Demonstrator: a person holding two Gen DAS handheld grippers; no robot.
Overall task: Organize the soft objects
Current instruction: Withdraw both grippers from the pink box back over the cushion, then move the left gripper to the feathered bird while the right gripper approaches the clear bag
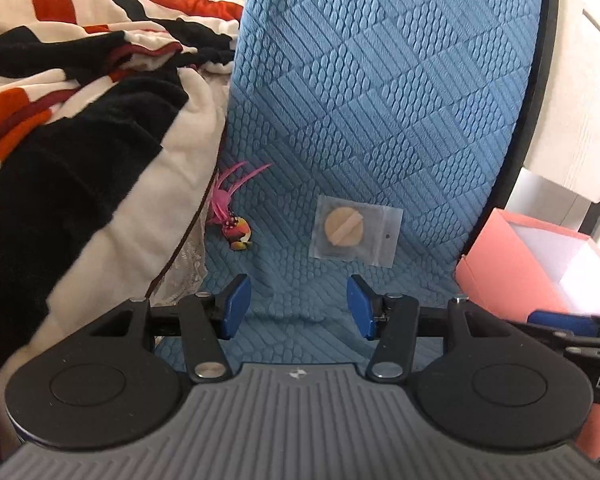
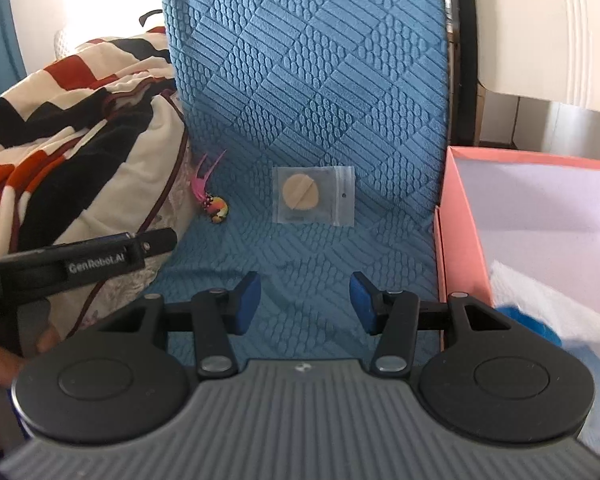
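Observation:
A clear plastic bag with a round tan pad (image 1: 354, 231) lies on the blue textured cover (image 1: 380, 100); it also shows in the right wrist view (image 2: 312, 196). A small feathered toy with pink plumes (image 1: 235, 226) lies at the blanket's edge, also in the right wrist view (image 2: 215, 206). My left gripper (image 1: 298, 307) is open and empty, just short of the bag. My right gripper (image 2: 306, 304) is open and empty, short of the bag. A pink box (image 2: 456, 240) stands on the right with white and blue soft things (image 2: 556, 312) inside.
A crumpled black, white and orange blanket (image 1: 79, 140) fills the left side, also in the right wrist view (image 2: 71, 120). The pink box (image 1: 512, 264) borders the cover's right edge. The left gripper's body (image 2: 79, 266) crosses the right wrist view's left. White furniture (image 1: 572, 100) stands behind.

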